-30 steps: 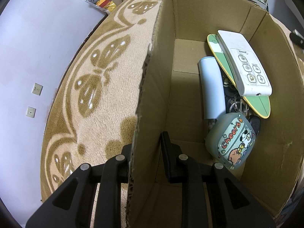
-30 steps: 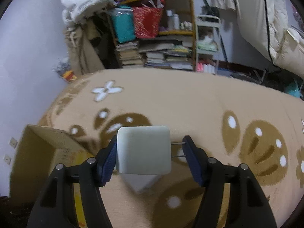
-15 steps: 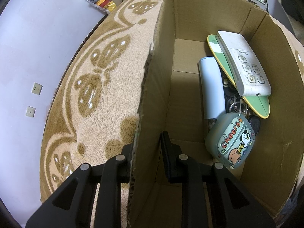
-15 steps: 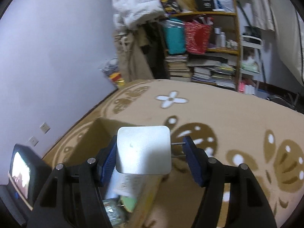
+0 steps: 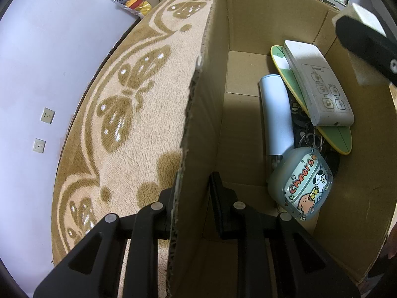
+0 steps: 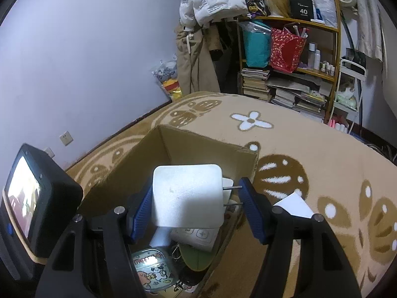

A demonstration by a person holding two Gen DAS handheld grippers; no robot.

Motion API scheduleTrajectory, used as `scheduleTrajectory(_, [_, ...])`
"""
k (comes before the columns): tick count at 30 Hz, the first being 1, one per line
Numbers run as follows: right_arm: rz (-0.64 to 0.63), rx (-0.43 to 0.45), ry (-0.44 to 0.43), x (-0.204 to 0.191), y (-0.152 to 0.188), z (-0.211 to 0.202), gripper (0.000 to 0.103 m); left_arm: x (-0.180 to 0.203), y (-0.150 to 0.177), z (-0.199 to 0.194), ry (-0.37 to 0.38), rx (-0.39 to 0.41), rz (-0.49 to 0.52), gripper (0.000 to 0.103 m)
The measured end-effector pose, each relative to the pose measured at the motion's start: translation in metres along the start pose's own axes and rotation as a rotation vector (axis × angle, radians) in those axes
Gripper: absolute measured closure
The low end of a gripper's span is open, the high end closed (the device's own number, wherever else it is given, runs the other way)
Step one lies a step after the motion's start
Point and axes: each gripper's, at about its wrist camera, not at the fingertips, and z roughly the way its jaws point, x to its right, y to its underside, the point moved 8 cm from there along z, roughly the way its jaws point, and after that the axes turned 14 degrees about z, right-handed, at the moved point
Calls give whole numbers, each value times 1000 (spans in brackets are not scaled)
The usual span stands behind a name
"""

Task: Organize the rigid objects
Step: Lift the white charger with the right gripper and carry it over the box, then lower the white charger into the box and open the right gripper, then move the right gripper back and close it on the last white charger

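Right gripper [image 6: 196, 206] has swung over the open brown cardboard box [image 6: 206, 141], lower centre frame, pinching the white square plug adapter [image 6: 186, 193]; release comes next. Left gripper [image 5: 192, 202] clamps the box wall.

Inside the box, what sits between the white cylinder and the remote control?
In the left wrist view, the green board lies between the white cylinder and the remote control, partly under the remote, with dark clutter lower down.

Left gripper [image 5: 192, 196] black, silver screws; right gripper [image 6: 196, 213] blue pads.
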Motion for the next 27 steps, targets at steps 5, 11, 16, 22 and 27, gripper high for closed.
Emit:
scheduleTrajectory(5, [-10,-1,4,-2,2,0,32,0,0,0,2,0,-1,82])
scheduleTrajectory(11, [-24,-4,15,-3,3,1,32,1,0,-1,2,0,-2,82])
scheduleTrajectory(16, [-30,-9,16,-3,2,1,32,1,0,-1,4,0,-3,82])
scheduleTrajectory(22, [-28,42,43,4,-9,-10,23,1,0,-1,1,0,-1,82])
scheduleTrajectory(27, [21,104,64,20,-26,-23,15,2,0,-1,1,0,0,82])
